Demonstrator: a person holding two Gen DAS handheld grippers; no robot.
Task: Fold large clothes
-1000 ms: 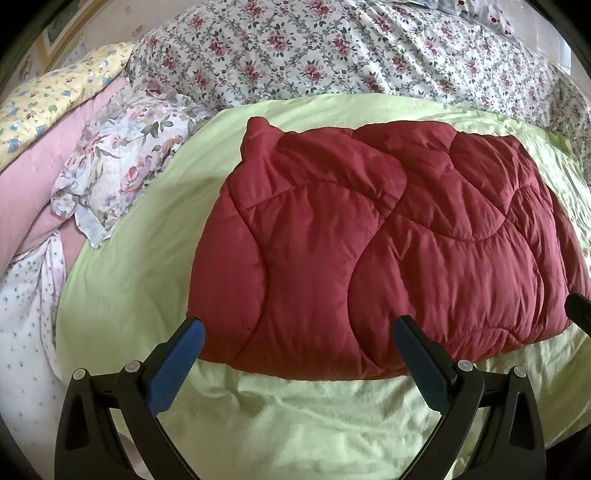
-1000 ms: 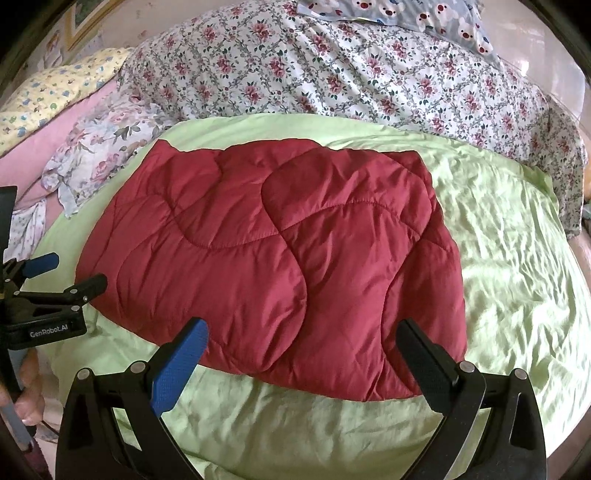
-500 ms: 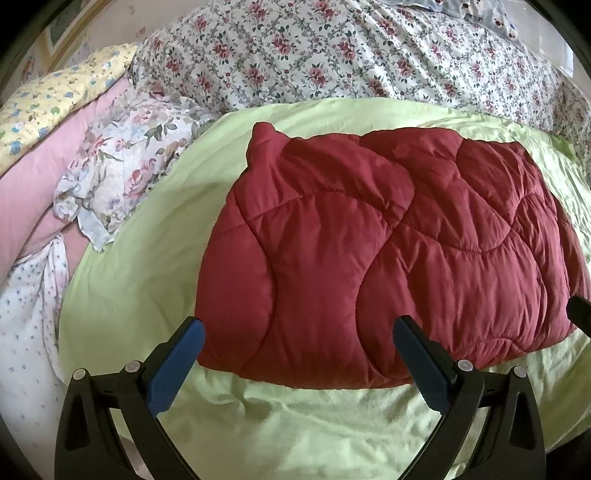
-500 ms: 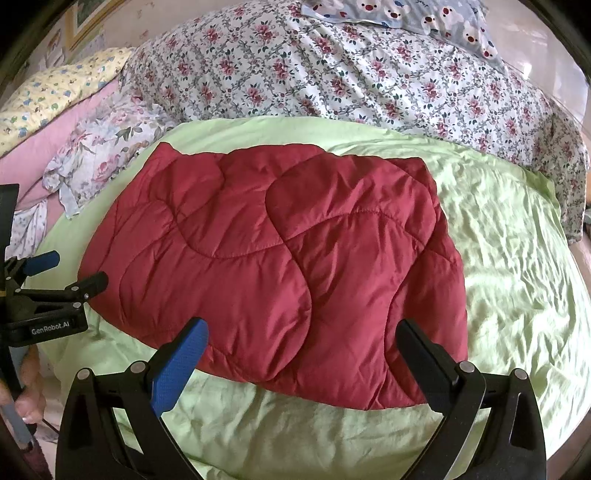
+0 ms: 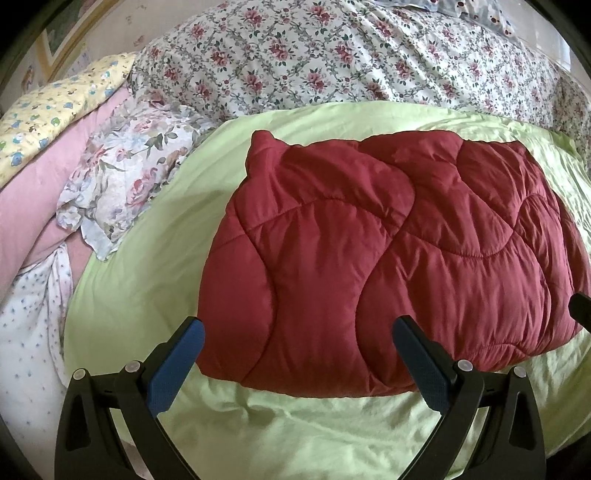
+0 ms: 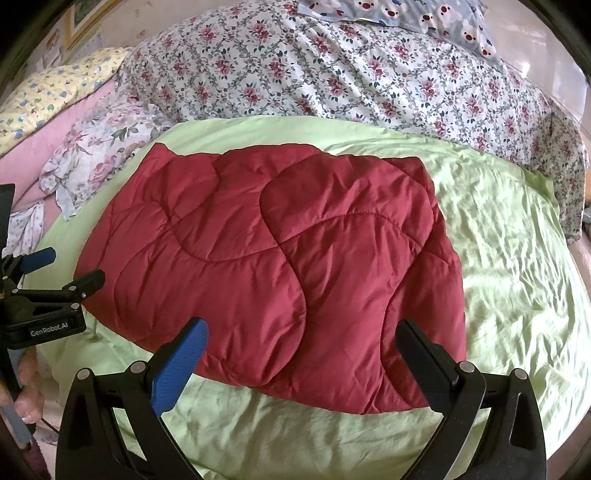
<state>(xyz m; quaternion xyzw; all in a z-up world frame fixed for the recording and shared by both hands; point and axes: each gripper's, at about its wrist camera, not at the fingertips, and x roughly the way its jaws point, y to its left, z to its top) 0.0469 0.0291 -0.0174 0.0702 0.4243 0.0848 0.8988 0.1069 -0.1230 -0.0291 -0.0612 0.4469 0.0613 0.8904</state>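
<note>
A dark red quilted garment (image 5: 388, 258) lies folded into a thick rectangle on the light green sheet (image 5: 155, 258); it also shows in the right wrist view (image 6: 277, 266). My left gripper (image 5: 297, 332) is open and empty, held above the garment's near left edge. My right gripper (image 6: 301, 334) is open and empty above the near right edge. The left gripper also shows at the left of the right wrist view (image 6: 61, 267), open. A tip of the right gripper (image 5: 581, 310) shows at the right edge of the left wrist view.
A rose-print quilt (image 6: 332, 74) is heaped along the back. A floral pillow (image 5: 122, 177), pink bedding (image 5: 33, 206) and a yellow printed cloth (image 5: 55, 107) lie at the left. A bear-print pillow (image 6: 424, 18) is at the far back. The green sheet (image 6: 517, 277) stretches right.
Both grippers have drawn back slightly from the garment, which sits a little farther from the fingers. Both stay open. The garment has not moved.
</note>
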